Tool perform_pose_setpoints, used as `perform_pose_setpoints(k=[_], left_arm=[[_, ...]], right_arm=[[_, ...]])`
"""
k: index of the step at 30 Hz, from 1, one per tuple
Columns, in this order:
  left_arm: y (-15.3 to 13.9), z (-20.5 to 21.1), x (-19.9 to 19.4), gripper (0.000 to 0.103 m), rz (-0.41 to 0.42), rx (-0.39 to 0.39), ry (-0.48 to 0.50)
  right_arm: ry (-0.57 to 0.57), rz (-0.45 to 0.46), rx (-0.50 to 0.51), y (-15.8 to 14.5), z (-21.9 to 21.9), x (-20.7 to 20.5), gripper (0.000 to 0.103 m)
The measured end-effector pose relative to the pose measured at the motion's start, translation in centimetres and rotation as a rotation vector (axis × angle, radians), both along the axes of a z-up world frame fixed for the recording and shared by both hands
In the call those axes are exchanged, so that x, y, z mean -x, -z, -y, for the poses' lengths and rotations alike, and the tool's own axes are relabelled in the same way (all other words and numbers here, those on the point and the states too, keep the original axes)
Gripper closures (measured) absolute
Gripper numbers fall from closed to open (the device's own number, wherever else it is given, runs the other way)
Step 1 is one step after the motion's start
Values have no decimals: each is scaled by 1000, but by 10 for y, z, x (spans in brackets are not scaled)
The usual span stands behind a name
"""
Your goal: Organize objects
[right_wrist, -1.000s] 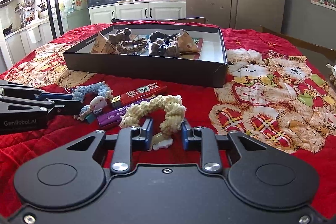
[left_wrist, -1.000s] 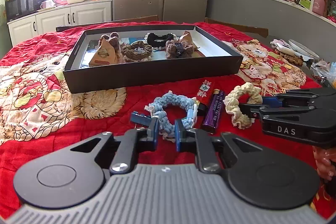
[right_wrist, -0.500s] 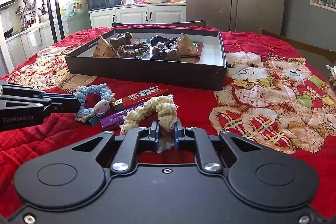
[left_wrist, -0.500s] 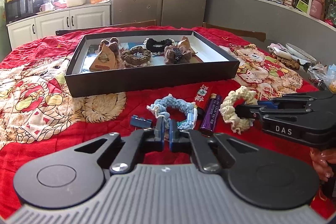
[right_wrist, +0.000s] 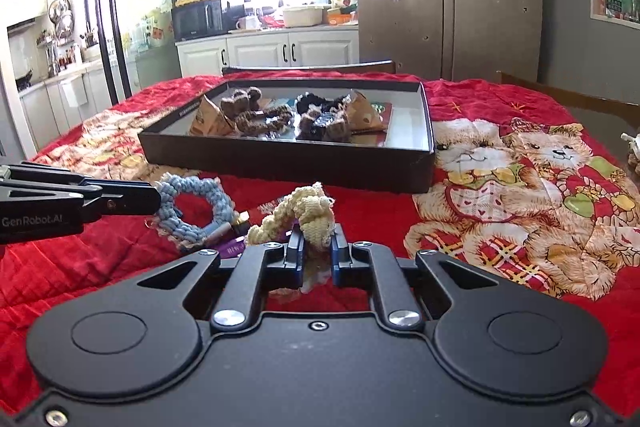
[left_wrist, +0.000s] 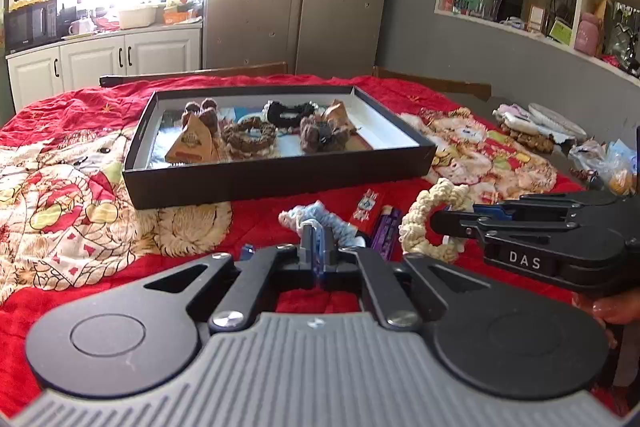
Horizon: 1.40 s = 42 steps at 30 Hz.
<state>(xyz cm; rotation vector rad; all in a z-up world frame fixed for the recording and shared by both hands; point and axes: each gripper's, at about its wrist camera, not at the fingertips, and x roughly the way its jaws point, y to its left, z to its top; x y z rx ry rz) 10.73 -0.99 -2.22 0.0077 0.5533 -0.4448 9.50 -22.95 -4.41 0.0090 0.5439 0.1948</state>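
My left gripper [left_wrist: 318, 247] is shut on a light blue knitted ring [left_wrist: 320, 217], lifted off the red cloth; the ring also shows in the right wrist view [right_wrist: 192, 211]. My right gripper [right_wrist: 316, 247] is shut on a cream knitted ring [right_wrist: 304, 217], also raised; it shows in the left wrist view [left_wrist: 428, 219]. A black tray [left_wrist: 280, 175] behind holds brown and black knitted rings [left_wrist: 250, 135] and brown paper packets. A red stick [left_wrist: 366, 209] and a purple stick [left_wrist: 386, 231] lie on the cloth between the rings.
The table carries a red bear-print cloth [right_wrist: 520, 187]. Plates and wrapped items [left_wrist: 560, 131] sit at the far right edge. Chair backs [left_wrist: 192, 75] stand behind the table.
Both grippers closed on their rings and lifted them off the cloth; both views have risen and tilted up.
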Motion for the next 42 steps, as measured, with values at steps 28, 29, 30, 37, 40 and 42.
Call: perform_pose_setpoints(k=[28,29,30,37,40,42], left_arm=[[-37,-14,7,86,53,74,-4],[-34,-19,6,73,32,92,-20],[-30,-23,6,60,17,96,-45],[-9,-32,8,50,-40,-13,-112],[2,-28,8,50,-57,-71,-114],[8,-27,6,50,-69,-89,-119]], right_arm=[[-15,95,19,-31,-12,13,91],[-16,93,18,-30,-12,14,91],[-17,92,17,-30,-12,14,91],[-26,92,12,-28,-11,15,91],[-29,92,15,-28,-12,15,91],[-28,92,16,-27,-12,15,91]])
